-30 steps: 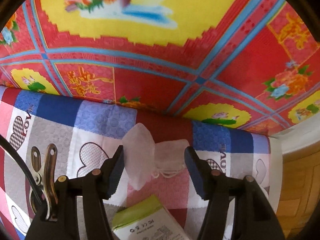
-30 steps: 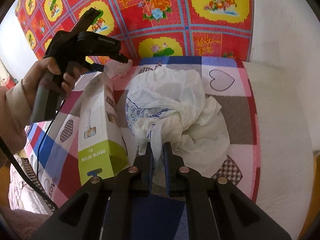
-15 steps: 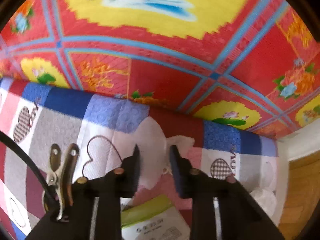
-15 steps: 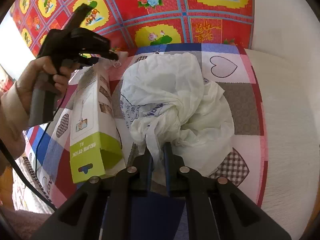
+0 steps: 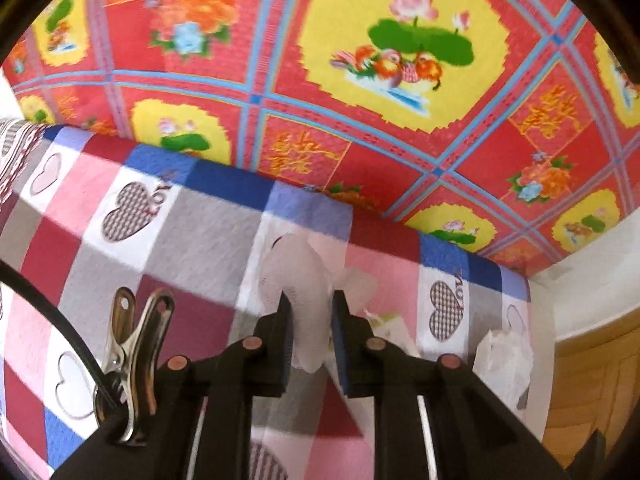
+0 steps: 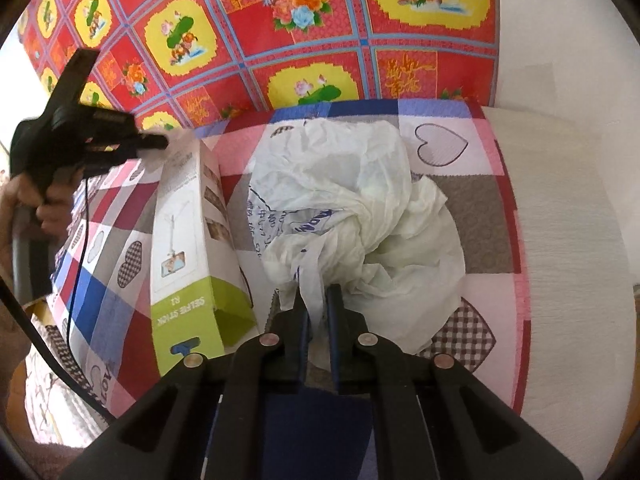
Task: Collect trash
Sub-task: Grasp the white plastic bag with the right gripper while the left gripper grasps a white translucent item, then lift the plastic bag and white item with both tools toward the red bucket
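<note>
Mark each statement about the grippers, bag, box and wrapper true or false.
1. The right gripper is shut on the white bag. True.
2. The left gripper is wide open and empty. False: it is shut on a translucent wrapper.
3. The box lies to the left of the bag in the right wrist view. True.
4. The box's end is red. False: it is green.
5. The bag lies on a checked cloth with hearts. True.
</note>
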Available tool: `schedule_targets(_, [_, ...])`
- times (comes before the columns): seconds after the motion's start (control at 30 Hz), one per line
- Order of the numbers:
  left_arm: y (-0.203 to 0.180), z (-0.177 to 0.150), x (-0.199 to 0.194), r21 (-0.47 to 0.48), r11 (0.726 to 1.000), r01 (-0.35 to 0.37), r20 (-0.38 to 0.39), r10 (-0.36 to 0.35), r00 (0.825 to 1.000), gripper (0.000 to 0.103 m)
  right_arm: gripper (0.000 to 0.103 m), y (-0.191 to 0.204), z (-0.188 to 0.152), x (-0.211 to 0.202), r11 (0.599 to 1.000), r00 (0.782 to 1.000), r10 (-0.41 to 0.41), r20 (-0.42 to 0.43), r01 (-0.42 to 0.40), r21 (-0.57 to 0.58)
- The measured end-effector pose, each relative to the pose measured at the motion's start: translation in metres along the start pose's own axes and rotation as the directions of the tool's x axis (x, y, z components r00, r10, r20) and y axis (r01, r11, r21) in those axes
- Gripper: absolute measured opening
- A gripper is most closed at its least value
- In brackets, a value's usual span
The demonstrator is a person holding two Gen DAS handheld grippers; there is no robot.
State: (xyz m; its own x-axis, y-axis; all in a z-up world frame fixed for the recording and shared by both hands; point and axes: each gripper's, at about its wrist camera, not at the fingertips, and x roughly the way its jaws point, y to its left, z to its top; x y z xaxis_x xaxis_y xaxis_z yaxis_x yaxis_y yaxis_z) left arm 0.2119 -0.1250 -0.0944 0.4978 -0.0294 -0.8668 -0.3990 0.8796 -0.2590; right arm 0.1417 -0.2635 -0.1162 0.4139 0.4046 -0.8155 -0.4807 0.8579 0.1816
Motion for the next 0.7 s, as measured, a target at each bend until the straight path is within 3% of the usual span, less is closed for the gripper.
schedule_targets(0.3, [0.009,-0.025,-0.052,0.002,0.999,0.037,0.035,-0.037,0.999,0.017,0.008,0.007,-0.007,-0.027,0.999,0.997,-0.024,0.08,0.021,0.034])
schedule_targets(0.7, [0.014,-0.056,-0.099,0.108,0.987,0.116,0.028,-0.119,0.992,0.017,0.007,0.04,-0.029,-0.069,0.993,0.98,-0.077,0.181,0.059,0.104])
